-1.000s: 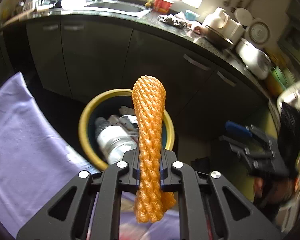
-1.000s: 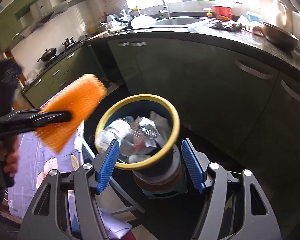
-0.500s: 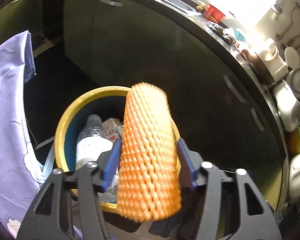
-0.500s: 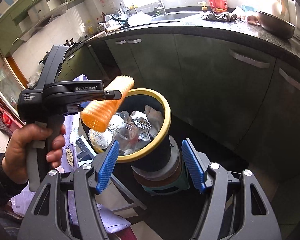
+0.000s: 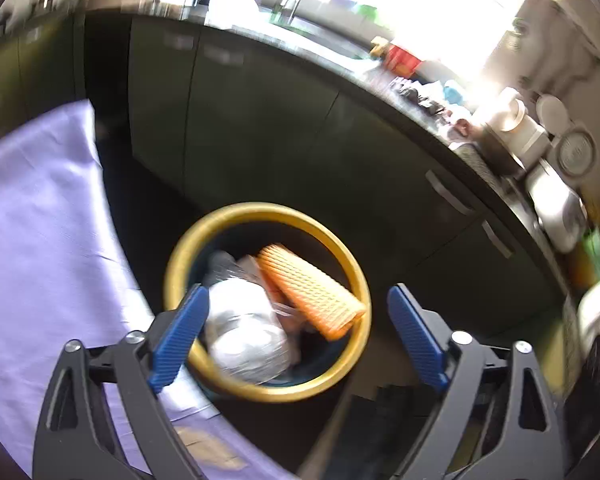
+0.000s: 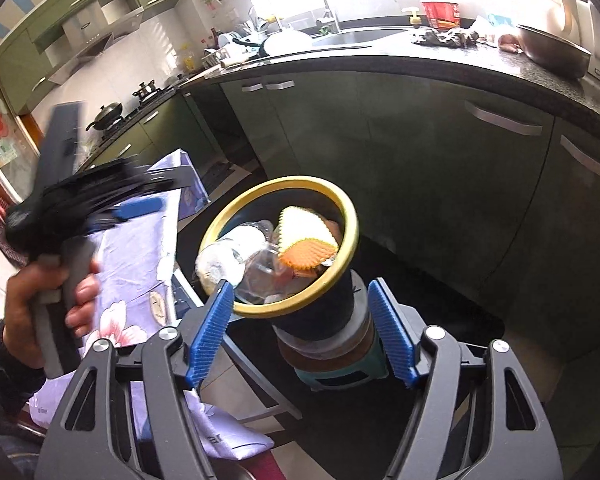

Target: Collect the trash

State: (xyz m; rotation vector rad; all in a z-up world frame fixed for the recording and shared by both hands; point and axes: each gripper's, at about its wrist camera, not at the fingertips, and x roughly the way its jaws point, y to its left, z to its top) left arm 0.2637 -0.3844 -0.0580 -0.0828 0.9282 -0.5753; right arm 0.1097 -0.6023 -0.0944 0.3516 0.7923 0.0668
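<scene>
An orange foam net sleeve [image 5: 310, 290] lies inside the yellow-rimmed trash bin [image 5: 352, 268], on top of a clear plastic bottle [image 5: 244, 328] and other rubbish. My left gripper [image 5: 298, 338] is open and empty, above the bin's near side. In the right wrist view the sleeve [image 6: 306, 240] rests in the bin [image 6: 350, 216] and the left gripper [image 6: 140, 206] is blurred to the bin's left. My right gripper [image 6: 300, 332] is open and empty in front of the bin.
A table with a lilac flowered cloth [image 5: 40, 220] stands left of the bin. Dark green kitchen cabinets [image 6: 420, 152] with a black worktop run behind it. The bin sits on a stool [image 6: 340, 372].
The left gripper opened and let go of the orange sleeve, which dropped into the bin. The left gripper then pulled back to the left. The right gripper stayed still.
</scene>
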